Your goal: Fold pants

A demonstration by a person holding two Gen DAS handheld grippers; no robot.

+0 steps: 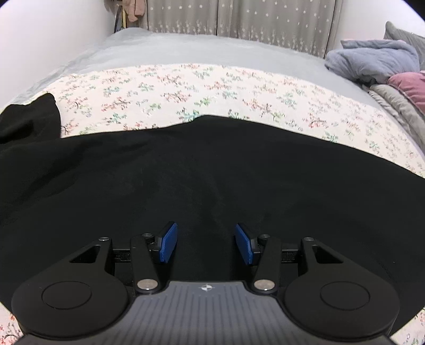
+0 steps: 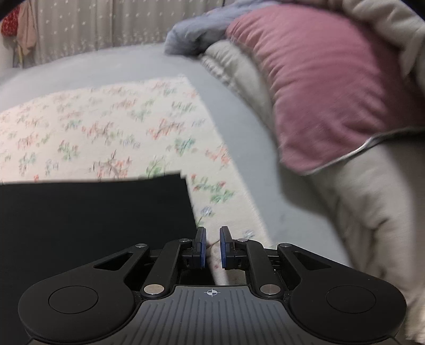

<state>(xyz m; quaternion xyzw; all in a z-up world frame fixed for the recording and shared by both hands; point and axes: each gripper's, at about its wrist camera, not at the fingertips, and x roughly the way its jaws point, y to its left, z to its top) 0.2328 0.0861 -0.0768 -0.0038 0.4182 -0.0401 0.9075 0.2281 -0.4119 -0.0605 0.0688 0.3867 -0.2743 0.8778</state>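
Pants point(image 1: 202, 169), black, lie spread flat on a floral cloth point(image 1: 170, 87) that covers part of the bed point(image 1: 186, 50). In the left wrist view the dark fabric fills the lower half of the frame, with one part bunched at the far left edge. In the right wrist view a straight-edged corner of the pants point(image 2: 90, 209) ends just left of the gripper, with floral cloth point(image 2: 106, 119) exposed beyond it.

Left gripper point(image 1: 205, 242) hangs over the pants with its blue-padded fingers point(image 1: 168, 242) set wide apart; nothing sits between them and whether the tips touch the fabric cannot be told.

Right gripper point(image 2: 212, 246) sits at the right edge of the pants. Its fingers point(image 2: 202, 248) stand narrowly parted, with only floral cloth visible in the gap and no fabric pinched.

Pink pillow point(image 2: 326, 87) rests on a beige quilt point(image 2: 372, 207) to the right, with a blue-grey blanket point(image 1: 377, 58) behind. Patterned curtain point(image 1: 239, 21) hangs past the far side of the bed
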